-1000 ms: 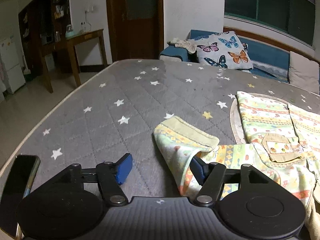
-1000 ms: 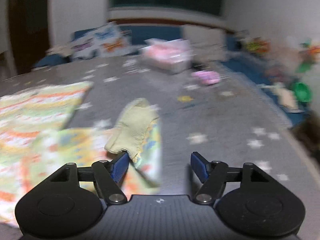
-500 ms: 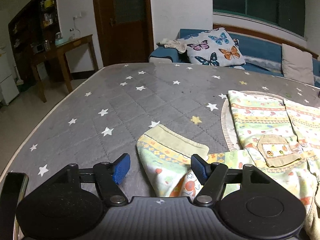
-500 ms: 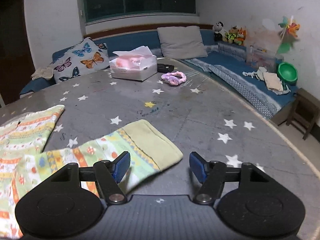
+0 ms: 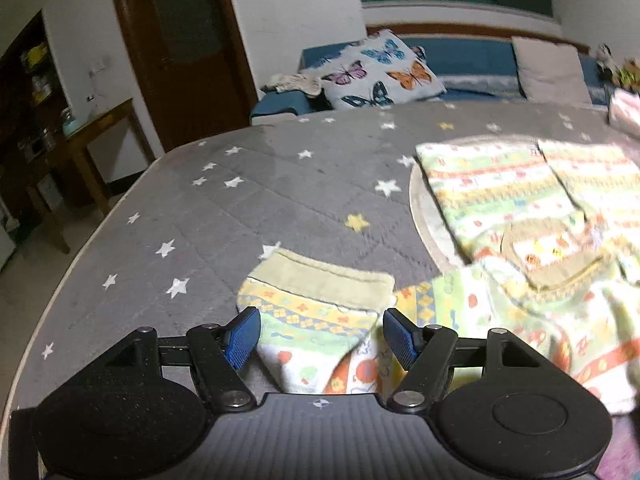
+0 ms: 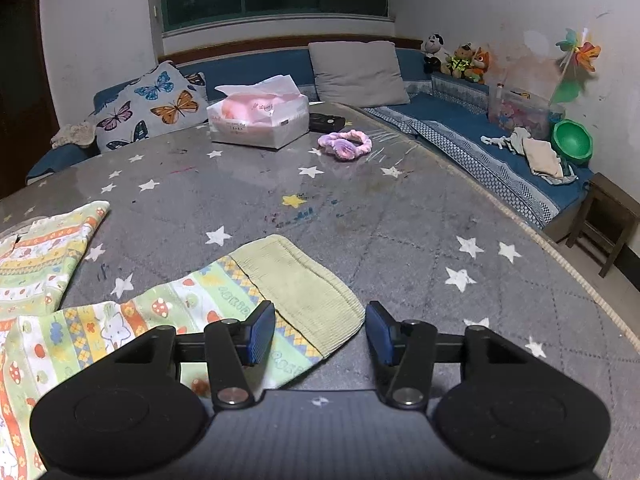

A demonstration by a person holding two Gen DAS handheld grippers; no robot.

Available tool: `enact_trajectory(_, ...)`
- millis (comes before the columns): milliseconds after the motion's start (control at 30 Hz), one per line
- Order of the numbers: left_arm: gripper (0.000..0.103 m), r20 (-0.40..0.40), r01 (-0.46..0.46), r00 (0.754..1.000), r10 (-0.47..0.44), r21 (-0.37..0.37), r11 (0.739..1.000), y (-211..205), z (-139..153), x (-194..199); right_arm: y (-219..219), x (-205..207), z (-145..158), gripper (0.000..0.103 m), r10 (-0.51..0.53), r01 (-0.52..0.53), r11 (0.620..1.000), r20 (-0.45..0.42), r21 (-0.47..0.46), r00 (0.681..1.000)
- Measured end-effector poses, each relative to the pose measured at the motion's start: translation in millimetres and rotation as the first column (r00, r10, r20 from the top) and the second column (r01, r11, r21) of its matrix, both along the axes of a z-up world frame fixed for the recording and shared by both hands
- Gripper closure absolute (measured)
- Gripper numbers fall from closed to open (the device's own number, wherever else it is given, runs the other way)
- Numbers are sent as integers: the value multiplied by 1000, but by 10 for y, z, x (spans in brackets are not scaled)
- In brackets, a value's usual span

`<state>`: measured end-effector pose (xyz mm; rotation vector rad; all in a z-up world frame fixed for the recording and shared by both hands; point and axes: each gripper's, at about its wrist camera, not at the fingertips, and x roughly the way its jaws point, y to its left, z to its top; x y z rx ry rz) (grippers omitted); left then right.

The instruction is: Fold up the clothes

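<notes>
A child's patterned garment (image 5: 520,240) in green, yellow and orange lies spread on the grey star-print table (image 5: 248,208). In the left wrist view one sleeve (image 5: 320,312) with a pale green cuff lies flat between the open jaws of my left gripper (image 5: 320,338). In the right wrist view the other sleeve (image 6: 224,304) with its ribbed green cuff (image 6: 304,288) lies flat, its end between the open jaws of my right gripper (image 6: 320,332). Neither gripper holds cloth.
A tissue box (image 6: 260,120), a dark flat object (image 6: 326,122) and a purple headband (image 6: 346,144) sit at the far side of the table. A blue sofa with a butterfly pillow (image 6: 152,108) runs behind. The table edge (image 6: 552,248) curves at right.
The left gripper has swung right so the sleeve now lies between its jaws. The right gripper let the sleeve cuff down flat and now sits low over its end.
</notes>
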<state>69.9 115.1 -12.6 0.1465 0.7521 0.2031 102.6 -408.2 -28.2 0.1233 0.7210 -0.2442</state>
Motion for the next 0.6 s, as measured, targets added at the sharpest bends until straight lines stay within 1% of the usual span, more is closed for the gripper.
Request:
enact_trajectory(67,33,6,19,1000,-19,20,1000,4,-33,-7,4,1,1,52,0,0,1000,-2,-1,1000)
enact_trajectory(100,39,8,16,1000,-16,32,999,15,-38,-5,9,1,1,52,1,-1,1000,-3,-4,1000)
enact_trajectory(133,53,10,0,1000,0,42,999,46,-40,-1,11,0,1,52,2,-2,1000,-3,-5,1000)
enact_trajectory(167,60,13,-18,1000,17,52,998,79,-41,3,13,-3,1,52,2,-2,1000,-3,-5,1000)
enact_trajectory(200,69,23,-56,998,55,58,997,128,-39,-6,14,-5,1,52,2,-2,1000,-3,-5,1000)
enact_trajectory(233,73,37,-107,994,105,61,992,195,-35,-21,12,-6,2,52,2,-2,1000,-3,-4,1000)
enact_trajectory(267,73,54,-173,984,170,53,983,289,-26,-50,8,1,1,52,3,-3,1000,-2,-5,1000)
enact_trajectory(300,73,60,-240,969,238,27,970,407,-29,-89,8,4,-1,52,4,-4,1000,-2,-6,1000)
enact_trajectory(367,71,63,-370,927,371,-29,929,646,-38,-168,8,4,1,52,5,-5,1000,-2,-6,1000)
enact_trajectory(400,71,53,-414,908,416,-54,909,749,-48,-212,8,5,2,52,5,-5,1000,-3,-6,1000)
enact_trajectory(433,68,42,-435,898,439,-79,897,837,-52,-254,8,5,4,52,5,-5,1000,-3,-5,1000)
enact_trajectory(500,64,38,-436,895,444,-134,890,931,-42,-337,5,3,6,52,6,-6,1000,-4,-2,1000)
enact_trajectory(567,63,51,-420,902,430,-131,898,923,-10,-366,2,-9,9,52,9,-9,1000,-3,10,1000)
enact_trajectory(600,60,57,-408,907,418,-132,903,902,0,-358,5,-14,10,52,12,-12,1000,-2,14,1000)
